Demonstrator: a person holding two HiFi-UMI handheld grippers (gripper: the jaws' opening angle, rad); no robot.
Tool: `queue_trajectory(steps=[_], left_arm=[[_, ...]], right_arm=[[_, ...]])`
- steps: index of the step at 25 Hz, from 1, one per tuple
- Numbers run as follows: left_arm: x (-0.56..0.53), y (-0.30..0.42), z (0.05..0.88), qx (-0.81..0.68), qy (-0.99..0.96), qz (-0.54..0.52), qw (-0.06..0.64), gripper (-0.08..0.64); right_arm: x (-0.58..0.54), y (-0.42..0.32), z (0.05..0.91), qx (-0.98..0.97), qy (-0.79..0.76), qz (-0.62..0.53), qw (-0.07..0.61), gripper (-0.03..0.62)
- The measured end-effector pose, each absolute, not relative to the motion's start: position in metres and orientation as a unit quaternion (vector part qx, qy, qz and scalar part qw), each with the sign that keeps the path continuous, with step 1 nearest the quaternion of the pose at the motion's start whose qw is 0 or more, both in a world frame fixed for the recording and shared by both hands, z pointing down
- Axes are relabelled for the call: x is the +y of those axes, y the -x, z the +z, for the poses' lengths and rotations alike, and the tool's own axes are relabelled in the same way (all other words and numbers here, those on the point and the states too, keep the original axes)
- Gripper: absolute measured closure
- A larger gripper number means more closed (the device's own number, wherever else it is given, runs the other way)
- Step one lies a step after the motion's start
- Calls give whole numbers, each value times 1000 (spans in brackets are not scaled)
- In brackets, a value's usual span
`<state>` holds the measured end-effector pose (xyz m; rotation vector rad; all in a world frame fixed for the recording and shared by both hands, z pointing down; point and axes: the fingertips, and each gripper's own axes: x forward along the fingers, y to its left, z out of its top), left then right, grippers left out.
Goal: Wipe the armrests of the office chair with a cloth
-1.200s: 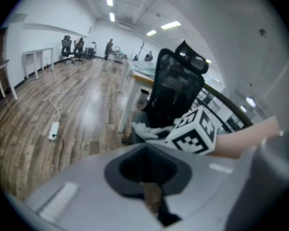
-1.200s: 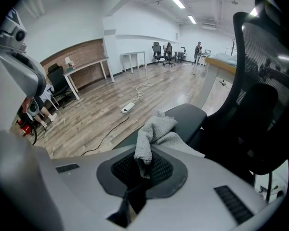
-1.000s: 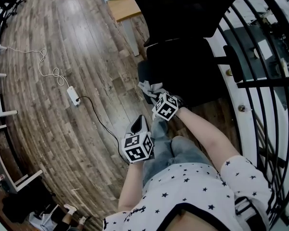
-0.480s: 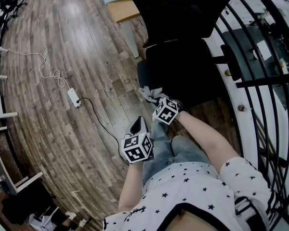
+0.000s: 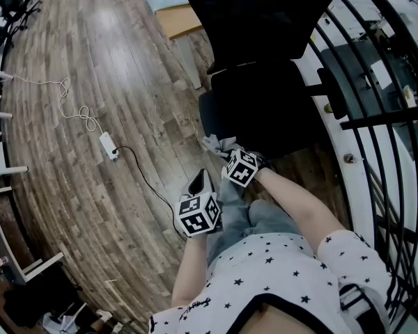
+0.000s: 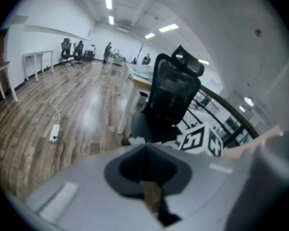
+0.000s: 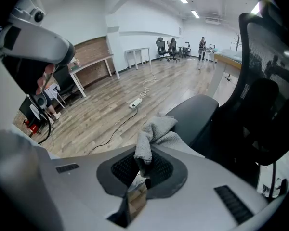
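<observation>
At centre frame the right gripper (image 5: pixel 226 152) reaches forward, jaws clamped on the grey cloth (image 7: pixel 156 129) at the near end of the office chair's armrest (image 7: pixel 195 112). The left gripper (image 5: pixel 201 181) hangs lower left (jaws together, nothing between). A power strip (image 5: pixel 108 143) lies on the wooden floor (image 5: pixel 90 82) at left.

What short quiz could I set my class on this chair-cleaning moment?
1. Which gripper grips the grey cloth?
2. True or false: the left gripper has its jaws wide apart.
3. What lies on the wooden floor beside the office chair? A. a power strip with its cable; B. a bucket; C. a broom.

Key: 1. the right gripper; 2. false, its jaws are together with nothing between them; 3. A.
</observation>
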<state>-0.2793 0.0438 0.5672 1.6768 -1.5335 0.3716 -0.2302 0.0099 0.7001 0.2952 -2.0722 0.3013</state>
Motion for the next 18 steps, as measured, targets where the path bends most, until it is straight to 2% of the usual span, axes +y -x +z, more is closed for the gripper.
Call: queue_trajectory(steps=[6, 18], left_arm=[[29, 282, 564, -602, -673, 151, 402, 558], [-44, 269, 545, -559, -726, 168, 364, 558]], right_arm=[[5, 225, 688, -854, -135, 135, 483, 560], [-39, 190, 617, -867, -226, 164, 412, 560]])
